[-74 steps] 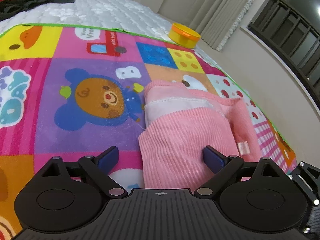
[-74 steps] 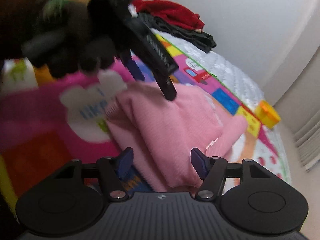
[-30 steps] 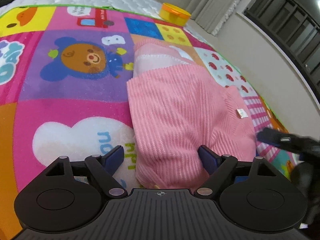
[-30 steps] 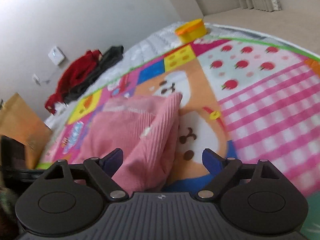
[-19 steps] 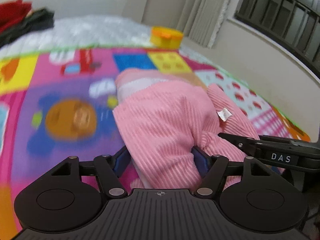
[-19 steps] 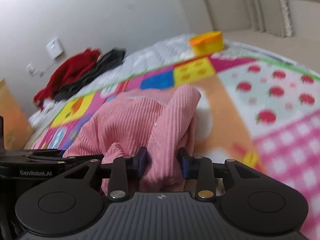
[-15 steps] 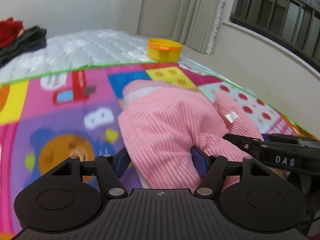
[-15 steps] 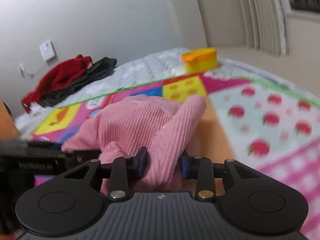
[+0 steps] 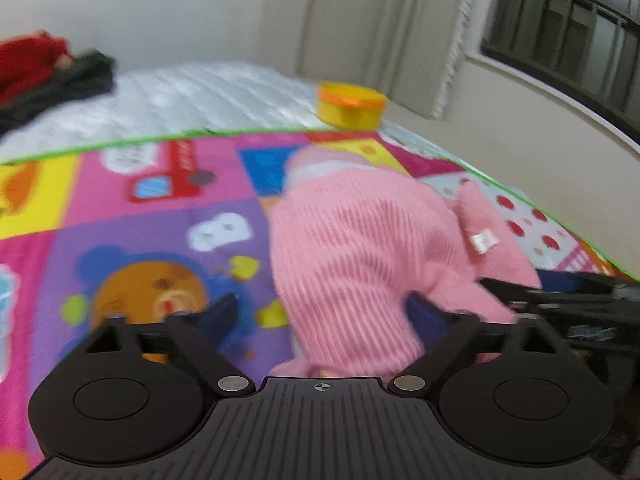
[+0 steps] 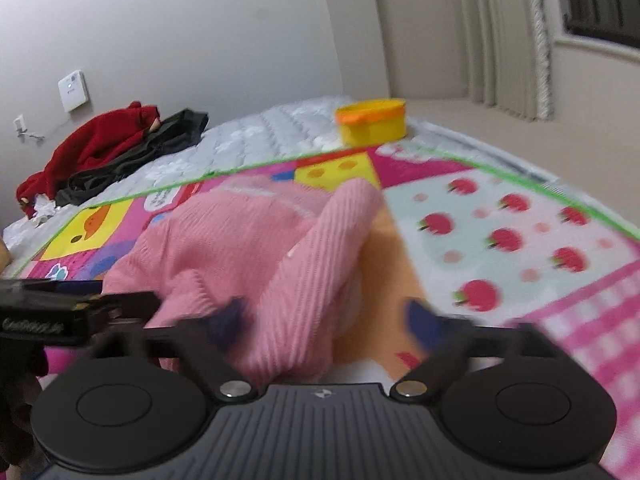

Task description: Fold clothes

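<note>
Claws (image 9: 324, 312) wide, pink garment (image 9: 360, 256) lengthwise ahead

A bedroom in a home; a white quilted mattress (image 10: 256, 136) carries a bright cartoon play mat (image 9: 160, 216); red and black clothes (image 10: 108, 152) lie heaped by the wall; pale curtains (image 9: 384, 28) hang beside a barred window (image 9: 560, 24).

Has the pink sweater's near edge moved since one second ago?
Yes. The pink sweater is bunched farther along the play mat, toward the yellow tub.
</note>
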A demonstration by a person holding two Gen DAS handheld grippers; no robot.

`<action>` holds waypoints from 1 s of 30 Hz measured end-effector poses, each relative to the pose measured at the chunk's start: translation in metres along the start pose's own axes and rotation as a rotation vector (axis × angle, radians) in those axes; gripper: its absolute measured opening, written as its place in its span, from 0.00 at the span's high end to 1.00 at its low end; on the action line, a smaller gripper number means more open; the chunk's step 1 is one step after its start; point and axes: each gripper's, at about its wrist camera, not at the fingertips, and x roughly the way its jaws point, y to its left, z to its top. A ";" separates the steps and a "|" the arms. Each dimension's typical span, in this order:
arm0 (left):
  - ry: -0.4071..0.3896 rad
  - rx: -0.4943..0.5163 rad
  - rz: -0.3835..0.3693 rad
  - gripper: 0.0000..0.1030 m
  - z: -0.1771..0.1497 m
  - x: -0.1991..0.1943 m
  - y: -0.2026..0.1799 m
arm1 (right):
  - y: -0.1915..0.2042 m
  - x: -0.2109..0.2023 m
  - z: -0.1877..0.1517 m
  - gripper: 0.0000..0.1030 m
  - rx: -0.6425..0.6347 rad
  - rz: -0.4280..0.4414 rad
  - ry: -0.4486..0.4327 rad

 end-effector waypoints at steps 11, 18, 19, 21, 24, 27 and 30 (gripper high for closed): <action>0.032 0.132 0.026 0.00 -0.067 -0.019 -0.033 | 0.004 -0.023 -0.060 0.00 -0.060 -0.160 0.131; 0.013 0.152 0.039 0.00 -0.069 -0.021 -0.035 | 0.001 -0.025 -0.061 0.00 -0.056 -0.154 0.115; 0.014 0.154 0.040 0.00 -0.069 -0.020 -0.036 | 0.002 -0.025 -0.060 0.00 -0.056 -0.154 0.113; 0.015 0.143 0.032 0.00 -0.069 -0.019 -0.034 | 0.002 -0.025 -0.060 0.00 -0.054 -0.151 0.114; 0.017 0.137 0.026 0.00 -0.069 -0.019 -0.034 | 0.001 -0.025 -0.061 0.00 -0.057 -0.152 0.114; 0.017 0.138 0.027 0.00 -0.070 -0.019 -0.034 | 0.000 -0.025 -0.061 0.00 -0.056 -0.150 0.114; 0.017 0.138 0.027 0.00 -0.070 -0.019 -0.035 | 0.000 -0.024 -0.061 0.00 -0.057 -0.150 0.114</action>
